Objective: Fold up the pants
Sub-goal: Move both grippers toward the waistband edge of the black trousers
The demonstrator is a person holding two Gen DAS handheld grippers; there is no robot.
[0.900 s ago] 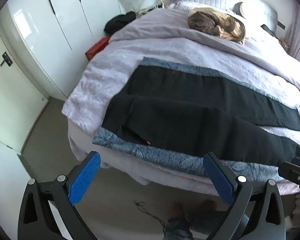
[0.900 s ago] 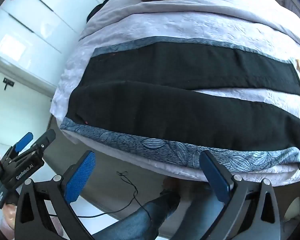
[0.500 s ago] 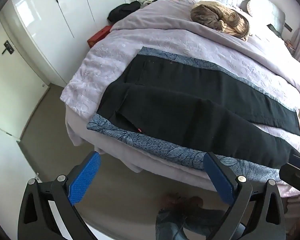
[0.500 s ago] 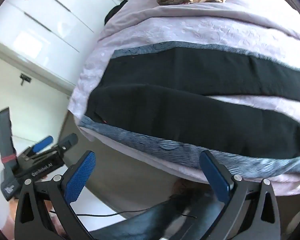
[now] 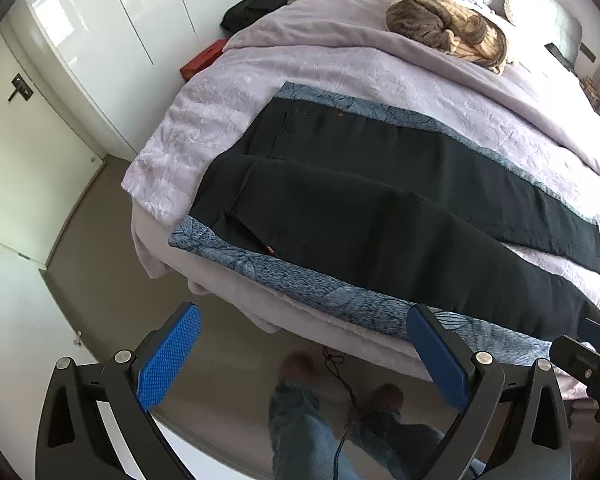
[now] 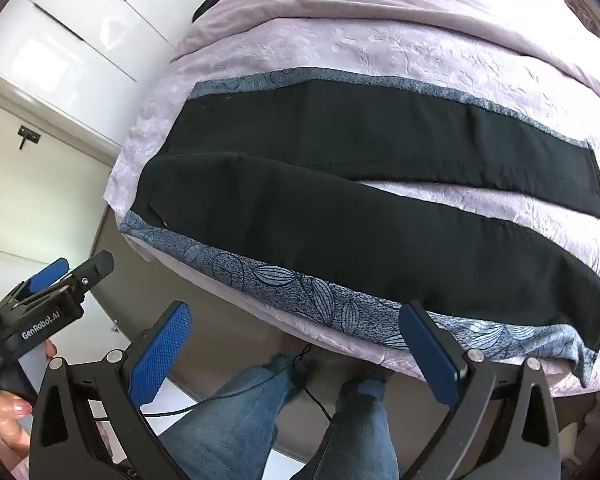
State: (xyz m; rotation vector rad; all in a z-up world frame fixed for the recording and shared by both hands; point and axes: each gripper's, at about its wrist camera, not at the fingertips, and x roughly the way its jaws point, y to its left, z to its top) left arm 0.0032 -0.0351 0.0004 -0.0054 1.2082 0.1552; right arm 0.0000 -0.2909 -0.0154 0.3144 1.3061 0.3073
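Black pants point(image 5: 380, 216) lie spread flat on the lilac bedspread point(image 5: 380, 80); both the left gripper point(image 5: 304, 348) and right gripper point(image 6: 296, 344) hover released, seemingly clear of the fabric.

Long black fabric pants point(image 5: 380, 216) lie mid-frame across the lilac quilted bed point(image 5: 228, 120); a crumpled brown garment heap point(image 5: 444, 28) sits upper right.

Open floor point(image 5: 112, 240) is lying at nine o'clock between the bed point(image 5: 284, 60) and the white wardrobe doors point(image 5: 112, 36), giving free passage. The pants point(image 5: 380, 208) are spreading flat across the bed's near half at twelve o'clock, nothing standing over them. A bundle of clothes point(image 5: 448, 34) is sitting well beyond, toward one o'clock. The person's legs point(image 6: 268, 416) and a cable point(image 6: 300, 376) are crowding six o'clock below the bed edge
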